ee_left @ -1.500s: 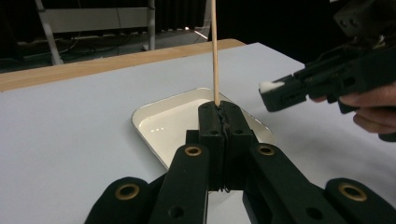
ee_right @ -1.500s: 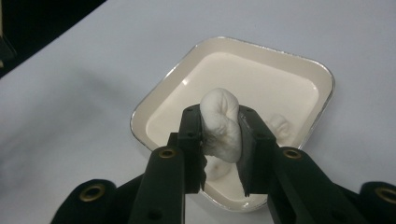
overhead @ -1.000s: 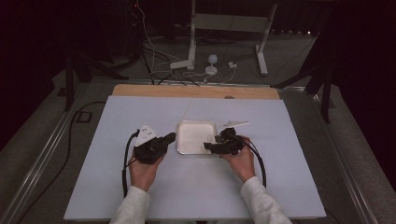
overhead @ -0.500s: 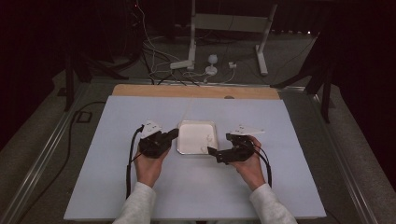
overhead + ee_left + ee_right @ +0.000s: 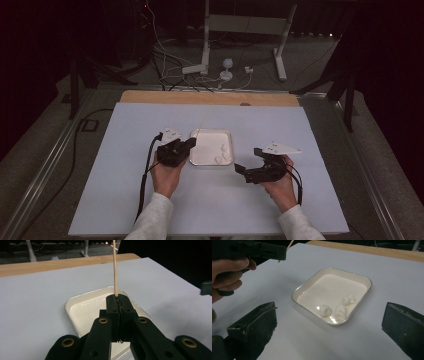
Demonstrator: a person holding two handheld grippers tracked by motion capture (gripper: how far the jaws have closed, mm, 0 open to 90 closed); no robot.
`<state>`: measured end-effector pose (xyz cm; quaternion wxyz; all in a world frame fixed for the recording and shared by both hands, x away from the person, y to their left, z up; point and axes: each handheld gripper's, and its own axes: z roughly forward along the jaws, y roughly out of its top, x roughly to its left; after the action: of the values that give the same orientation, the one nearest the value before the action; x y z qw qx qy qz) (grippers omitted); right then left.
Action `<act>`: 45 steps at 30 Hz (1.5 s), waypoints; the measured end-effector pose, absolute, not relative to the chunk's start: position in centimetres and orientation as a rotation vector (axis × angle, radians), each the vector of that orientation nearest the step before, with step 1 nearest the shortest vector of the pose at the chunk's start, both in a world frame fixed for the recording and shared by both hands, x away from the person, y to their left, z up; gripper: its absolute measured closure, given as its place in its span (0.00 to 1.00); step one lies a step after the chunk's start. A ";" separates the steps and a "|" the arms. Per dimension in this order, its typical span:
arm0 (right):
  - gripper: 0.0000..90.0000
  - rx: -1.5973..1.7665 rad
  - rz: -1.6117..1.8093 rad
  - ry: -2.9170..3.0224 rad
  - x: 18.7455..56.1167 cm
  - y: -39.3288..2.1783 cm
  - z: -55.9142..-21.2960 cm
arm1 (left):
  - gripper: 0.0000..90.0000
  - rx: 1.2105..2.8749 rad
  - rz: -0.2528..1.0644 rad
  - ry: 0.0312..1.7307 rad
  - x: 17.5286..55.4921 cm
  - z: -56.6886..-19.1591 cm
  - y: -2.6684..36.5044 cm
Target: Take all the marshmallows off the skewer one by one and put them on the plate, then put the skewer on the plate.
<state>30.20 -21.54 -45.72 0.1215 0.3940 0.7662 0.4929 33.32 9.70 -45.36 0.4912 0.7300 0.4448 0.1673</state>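
Since the earlier frames the right gripper (image 5: 248, 165) has drawn back from the white tray (image 5: 195, 150) toward the person's right, and its jaws have just been opening, with nothing between them; now they stand fully wide and empty, well apart from the tray on the pale table sheet (image 5: 125, 130). The left gripper (image 5: 188, 143) has hardly shifted: it sits just beside the tray's near-left edge with its jaws pressed together on a thin wooden skewer (image 5: 115, 267), which rises from between the pads and leans out over the tray. In the right gripper view the tray (image 5: 364, 277) lies ahead of the open jaws and between them, and three small white lumps (image 5: 336, 309) rest close together in the corner of it nearest that gripper, while the left gripper (image 5: 278, 252) shows at the upper left with the skewer tip beyond it. I judge that the step in hand is threading: the skewer is held ready, and the right gripper has let go and is free to fetch a piece. The next move, I think, asks the right gripper to go forward and down to one lump, close softly so it is not squashed, and bring it to the skewer's point while the left keeps the stick steady.
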 end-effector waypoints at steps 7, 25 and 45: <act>0.00 1.159 1.436 2.219 29.3 -22.9 -46.1 | 1.00 1.792 0.405 1.107 33.8 -46.1 8.8; 0.00 1.163 1.445 2.157 28.6 -24.6 -45.8 | 1.00 1.821 0.377 1.197 34.2 -48.9 7.3; 0.00 1.150 1.453 2.148 28.6 -24.6 -45.6 | 1.00 1.875 0.372 1.324 34.3 -51.7 6.3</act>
<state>28.55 -24.62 -45.61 0.1520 0.4007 0.7484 0.5062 34.31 6.32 -51.68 0.3968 0.7401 0.5227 0.1467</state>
